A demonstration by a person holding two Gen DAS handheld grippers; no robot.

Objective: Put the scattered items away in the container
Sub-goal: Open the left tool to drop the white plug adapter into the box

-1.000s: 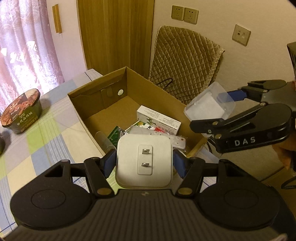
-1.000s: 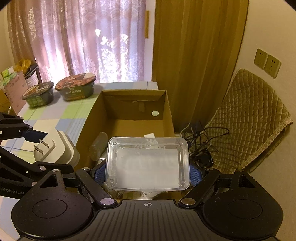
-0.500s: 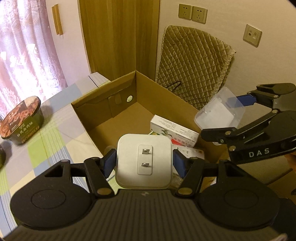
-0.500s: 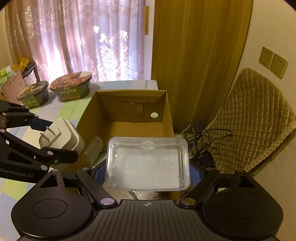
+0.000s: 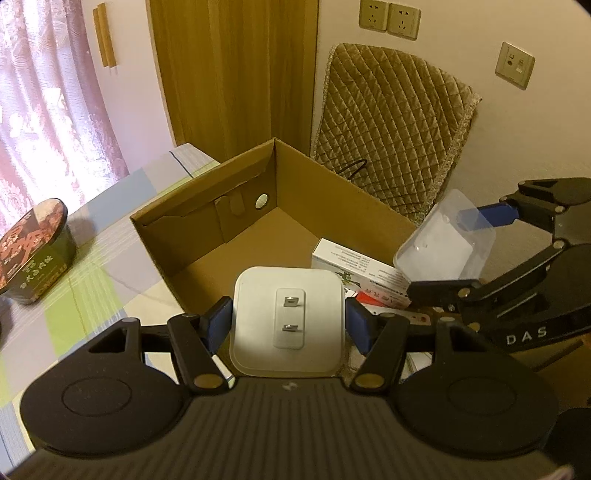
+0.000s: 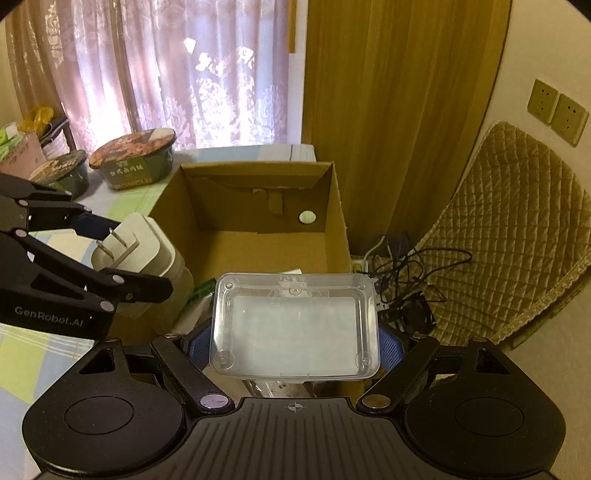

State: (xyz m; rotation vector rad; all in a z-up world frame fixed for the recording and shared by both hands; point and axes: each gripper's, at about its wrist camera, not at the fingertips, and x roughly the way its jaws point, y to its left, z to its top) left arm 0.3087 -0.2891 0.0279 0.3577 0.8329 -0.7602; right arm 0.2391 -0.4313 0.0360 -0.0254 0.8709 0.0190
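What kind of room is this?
Probably a room in someone's home: lace curtains at a window, wall sockets, a table with a checked cloth and instant noodle bowls.

Matt cardboard box (image 5: 207, 229), clear plastic tub (image 6: 295, 325)

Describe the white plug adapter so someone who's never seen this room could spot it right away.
Find the open cardboard box on the checked tablecloth. Just above its near edge, the left gripper pinches a white plug adapter between blue-padded fingers. It's the only rounded white block with two metal prongs facing outward.
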